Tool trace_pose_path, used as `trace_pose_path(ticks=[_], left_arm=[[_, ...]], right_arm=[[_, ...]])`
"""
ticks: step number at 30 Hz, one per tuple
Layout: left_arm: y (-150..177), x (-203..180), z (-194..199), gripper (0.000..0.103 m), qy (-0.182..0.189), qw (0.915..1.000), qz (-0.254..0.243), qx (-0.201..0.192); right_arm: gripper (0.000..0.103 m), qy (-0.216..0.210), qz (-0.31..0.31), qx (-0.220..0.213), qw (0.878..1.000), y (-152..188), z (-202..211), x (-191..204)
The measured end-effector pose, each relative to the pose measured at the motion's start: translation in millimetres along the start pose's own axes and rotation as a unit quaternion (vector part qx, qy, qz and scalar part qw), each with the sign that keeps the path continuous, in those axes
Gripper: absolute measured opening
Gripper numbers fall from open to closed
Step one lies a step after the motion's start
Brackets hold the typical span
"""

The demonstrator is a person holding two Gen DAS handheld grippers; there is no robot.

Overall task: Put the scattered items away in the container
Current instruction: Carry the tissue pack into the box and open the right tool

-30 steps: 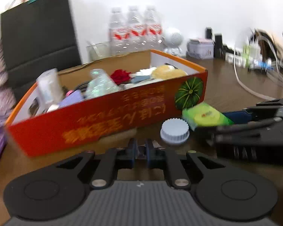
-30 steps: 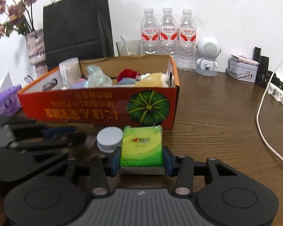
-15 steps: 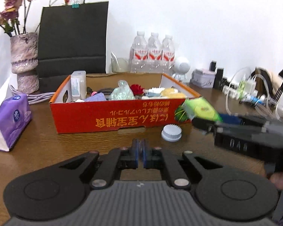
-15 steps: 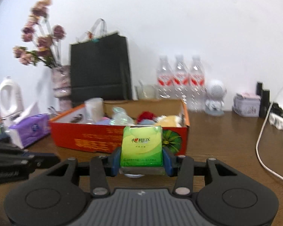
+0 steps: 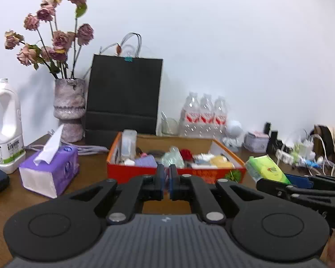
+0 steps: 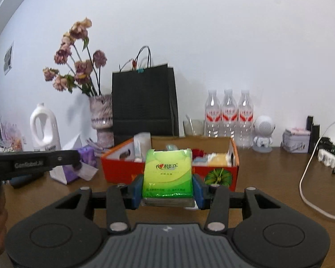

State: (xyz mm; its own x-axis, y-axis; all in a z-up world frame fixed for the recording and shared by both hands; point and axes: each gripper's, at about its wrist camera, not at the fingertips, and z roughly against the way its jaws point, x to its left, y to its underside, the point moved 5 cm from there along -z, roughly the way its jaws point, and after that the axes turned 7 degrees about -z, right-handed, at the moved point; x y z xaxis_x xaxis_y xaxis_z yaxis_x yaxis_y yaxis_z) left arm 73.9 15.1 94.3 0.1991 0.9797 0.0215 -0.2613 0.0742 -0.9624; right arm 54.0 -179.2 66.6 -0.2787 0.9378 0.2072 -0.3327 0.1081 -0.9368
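It looked like a lived-in room of a home or small office, with a brown wooden table [image 6: 268, 178] pushed against a plain white wall [image 6: 212, 44]. Along the far edge stood a stone-look vase [image 5: 69, 109] of dried roses [image 5: 53, 38], a black paper shopping bag [image 5: 125, 96], 3 water bottles [image 6: 229, 116] and a small white robot figure [image 6: 263, 134]. A white detergent jug [image 5: 4, 125] and a purple tissue box [image 5: 50, 172] sat at the left, chargers and cables [image 5: 301, 156] at the right.
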Motion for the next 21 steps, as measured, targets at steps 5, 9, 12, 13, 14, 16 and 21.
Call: trace_pose_path(ticks=[5,9,12,13,14,16,21], left_arm=[[-37.4,13.9,-62.9,0.005,0.009,0.9993,-0.036,0.007],[-57.8,26.8,-142.1,0.005,0.023,0.9959,-0.06,0.064],[-52.9,35.5,-211.4,0.005,0.043,0.9868,-0.054,0.147],[-48.6,37.2,-229.7,0.005,0.048,0.9828,-0.054,0.17],[-42.7,39.0,-246.8,0.005,0.048,0.9782,-0.055,0.195],[-31.0,41.7,-269.0,0.005,0.052,0.9698,-0.055,0.232],[0.4,43.7,-286.5,0.007,0.085,0.9486,-0.05,0.301]], right_arm=[[0.044,-0.017,-0.003,0.016,1.0,-51.4,-42.4,-0.6],[0.044,-0.02,0.007,0.054,0.998,-92.1,-107.0,-7.2],[0.044,-0.01,-0.001,0.175,0.984,-96.1,-184.3,-11.1],[0.044,0.001,0.003,0.206,0.979,-93.3,-207.1,-9.8],[0.044,0.014,0.007,0.242,0.97,-88.9,-231.6,-9.9],[0.044,0.026,0.0,0.315,0.949,-76.0,-270.0,-11.8],[0.044,0.036,-0.021,0.436,0.899,-36.0,-322.1,-15.2]])
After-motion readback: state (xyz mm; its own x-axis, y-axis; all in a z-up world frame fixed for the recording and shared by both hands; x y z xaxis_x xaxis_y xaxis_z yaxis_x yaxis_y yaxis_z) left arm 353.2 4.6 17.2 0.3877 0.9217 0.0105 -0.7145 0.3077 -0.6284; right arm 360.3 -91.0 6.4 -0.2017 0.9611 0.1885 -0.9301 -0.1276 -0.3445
